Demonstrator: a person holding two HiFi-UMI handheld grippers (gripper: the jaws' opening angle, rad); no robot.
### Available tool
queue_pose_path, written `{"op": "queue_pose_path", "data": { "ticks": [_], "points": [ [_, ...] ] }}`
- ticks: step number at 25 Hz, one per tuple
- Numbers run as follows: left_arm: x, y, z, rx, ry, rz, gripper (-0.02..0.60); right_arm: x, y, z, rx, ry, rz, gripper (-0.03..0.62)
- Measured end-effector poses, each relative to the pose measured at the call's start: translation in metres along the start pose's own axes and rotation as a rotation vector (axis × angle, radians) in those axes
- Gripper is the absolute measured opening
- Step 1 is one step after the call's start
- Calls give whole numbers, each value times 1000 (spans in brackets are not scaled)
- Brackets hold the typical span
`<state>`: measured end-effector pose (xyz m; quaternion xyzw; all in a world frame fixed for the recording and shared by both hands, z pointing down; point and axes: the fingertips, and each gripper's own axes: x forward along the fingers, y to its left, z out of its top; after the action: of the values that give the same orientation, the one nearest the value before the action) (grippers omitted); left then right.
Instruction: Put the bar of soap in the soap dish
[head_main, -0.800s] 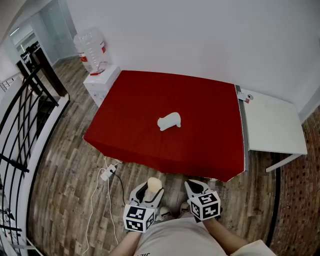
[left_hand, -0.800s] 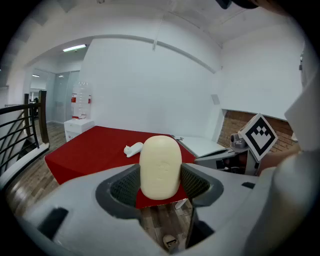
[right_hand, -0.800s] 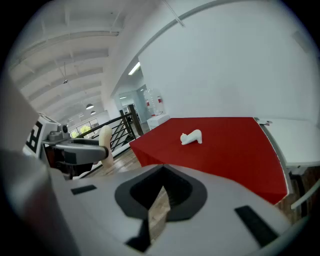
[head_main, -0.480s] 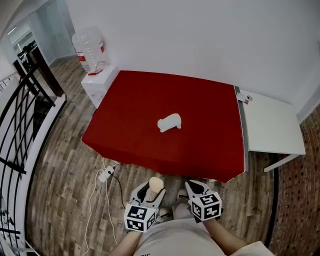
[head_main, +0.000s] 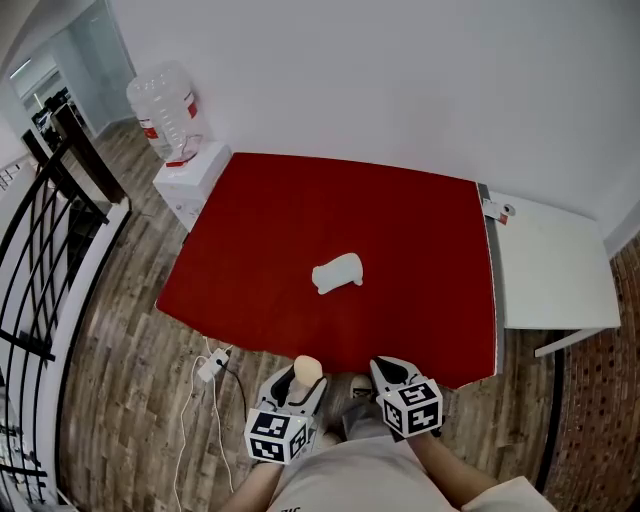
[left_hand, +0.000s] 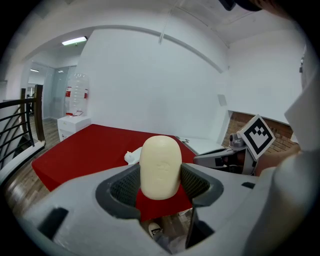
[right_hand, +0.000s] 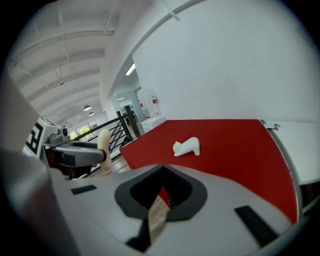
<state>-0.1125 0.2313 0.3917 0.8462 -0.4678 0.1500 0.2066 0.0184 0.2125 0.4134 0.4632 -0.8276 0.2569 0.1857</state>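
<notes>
Table (head_main: 400, 230) sits closer now; left gripper (head_main: 298, 386) pinches the soap (left_hand: 160, 167) tight, so I'd come in low over the dish (head_main: 337, 272).

Cream soap bar (left_hand: 160, 165) upright in left tongs (left_hand: 159, 189); white dish (head_main: 338, 272) on table (head_main: 420, 230).

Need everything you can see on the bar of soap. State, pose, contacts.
The bar of soap is a cream, smooth, matte oval with rounded ends and a faint stamp pressed into its face. It looks whole and dry. It stands upright with its lower end clamped between the dark meshed pads of the left claw, the upper half sticking out above them. Nothing else touches it. It is held in the air over the wood floor, just short of the red table's near edge.
</notes>
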Motion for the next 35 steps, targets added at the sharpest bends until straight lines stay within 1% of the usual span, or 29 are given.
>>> {"op": "queue_pose_path", "data": {
  "ticks": [4, 8, 12, 15, 19, 22, 27, 30, 35],
  "points": [
    [37, 20, 30, -12, -5, 33, 258, 27, -26, 38, -18, 0, 26, 4],
    [73, 30, 56, -29, -13, 53, 258, 52, -53, 68, -31, 4, 56, 5],
    [102, 30, 70, -43, -18, 63, 258, 68, -74, 88, -54, 6, 78, 5],
    [114, 29, 78, -50, -19, 66, 258, 73, -85, 97, -52, 5, 81, 5],
    [123, 32, 87, -52, -15, 62, 258, 76, -92, 103, -38, 10, 78, 4],
    [129, 36, 93, -54, -10, 45, 258, 80, -92, 108, -19, 1, 65, 5],
    [133, 44, 102, -24, 6, 19, 258, 88, -85, 119, -10, -8, 62, 4],
    [136, 52, 104, -7, 12, 15, 259, 94, -84, 123, 2, -14, 49, 4],
    [141, 61, 103, -11, 24, 1, 258, 104, -83, 125, 2, -5, 37, 5]
  ]
}}
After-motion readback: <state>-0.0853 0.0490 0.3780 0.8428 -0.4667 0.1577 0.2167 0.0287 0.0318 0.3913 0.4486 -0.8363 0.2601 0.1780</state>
